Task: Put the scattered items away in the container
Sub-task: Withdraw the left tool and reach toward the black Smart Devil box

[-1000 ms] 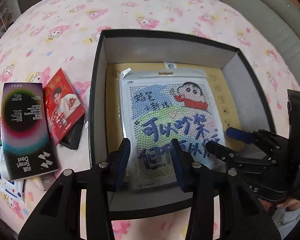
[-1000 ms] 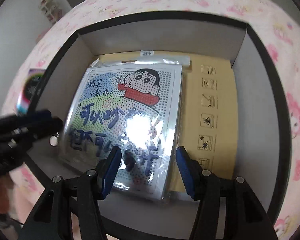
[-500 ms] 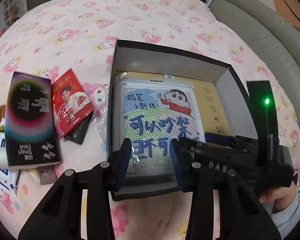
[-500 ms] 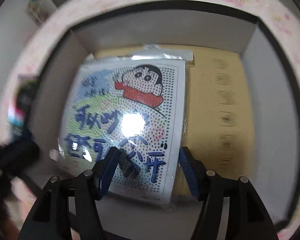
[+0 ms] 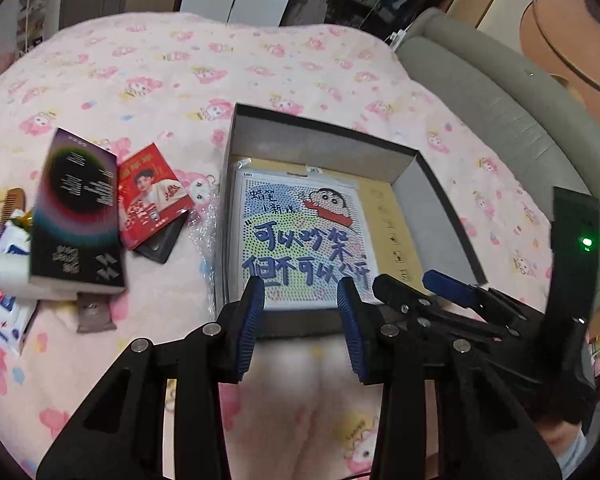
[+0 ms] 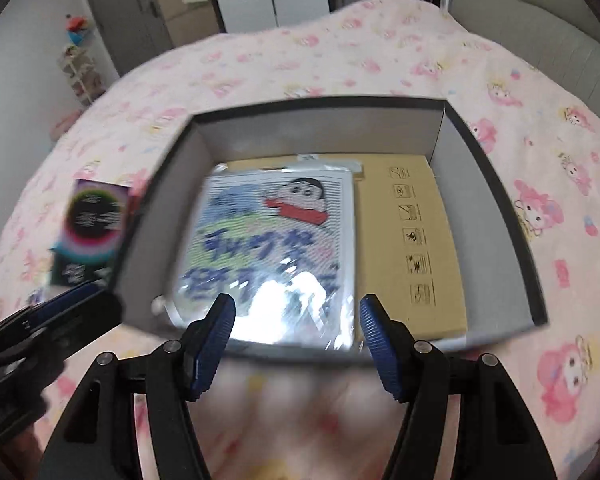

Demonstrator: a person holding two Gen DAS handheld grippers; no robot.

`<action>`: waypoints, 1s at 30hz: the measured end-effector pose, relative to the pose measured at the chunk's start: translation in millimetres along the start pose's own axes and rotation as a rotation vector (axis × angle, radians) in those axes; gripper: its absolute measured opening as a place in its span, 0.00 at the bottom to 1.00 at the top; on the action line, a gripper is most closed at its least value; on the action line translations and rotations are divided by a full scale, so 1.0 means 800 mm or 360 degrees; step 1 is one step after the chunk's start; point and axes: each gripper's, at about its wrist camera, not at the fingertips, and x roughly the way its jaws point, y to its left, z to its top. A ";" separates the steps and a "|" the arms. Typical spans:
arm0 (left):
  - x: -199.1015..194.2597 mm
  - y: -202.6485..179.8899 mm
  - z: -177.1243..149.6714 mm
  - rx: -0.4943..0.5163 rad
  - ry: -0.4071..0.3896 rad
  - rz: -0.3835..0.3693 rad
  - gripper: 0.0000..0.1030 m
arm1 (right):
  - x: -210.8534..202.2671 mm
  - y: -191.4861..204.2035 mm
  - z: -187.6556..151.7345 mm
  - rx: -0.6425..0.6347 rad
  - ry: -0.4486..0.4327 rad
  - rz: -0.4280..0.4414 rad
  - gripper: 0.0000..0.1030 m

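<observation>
Both the left gripper (image 5: pixel 301 312) and right gripper (image 6: pixel 296 332) hover with jaws open and empty above the box (image 5: pixel 440 200) on the bed (image 5: pixel 160 72), where the cartoon packet (image 5: pixel 300 236) lies flat.

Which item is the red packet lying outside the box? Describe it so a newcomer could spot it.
On the pink blanket, look left of the open box. The red packet lies between it and the tall dark box, resting on a dark flat thing; it alone is red, with a person's portrait.
</observation>
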 end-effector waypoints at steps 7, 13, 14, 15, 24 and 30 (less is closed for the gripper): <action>-0.054 -0.023 -0.028 0.0142 -0.0037 -0.0018 0.41 | -0.055 0.004 -0.022 -0.0032 -0.0124 0.0042 0.60; -0.090 -0.014 -0.051 0.0170 -0.0083 0.0028 0.41 | -0.060 0.027 -0.034 -0.0063 -0.0182 0.0131 0.60; -0.095 -0.008 -0.055 0.0155 -0.0091 0.0041 0.41 | -0.062 0.033 -0.037 -0.0075 -0.0187 0.0146 0.60; -0.100 0.000 -0.059 0.0133 -0.0099 0.0054 0.41 | -0.063 0.041 -0.040 -0.0092 -0.0190 0.0164 0.60; -0.126 0.102 -0.083 -0.0159 -0.0172 0.0236 0.40 | -0.026 0.135 -0.031 -0.0320 -0.0155 0.0415 0.60; -0.108 0.190 -0.081 -0.0421 -0.0176 0.0327 0.36 | 0.023 0.196 -0.009 -0.0366 -0.0112 0.0546 0.60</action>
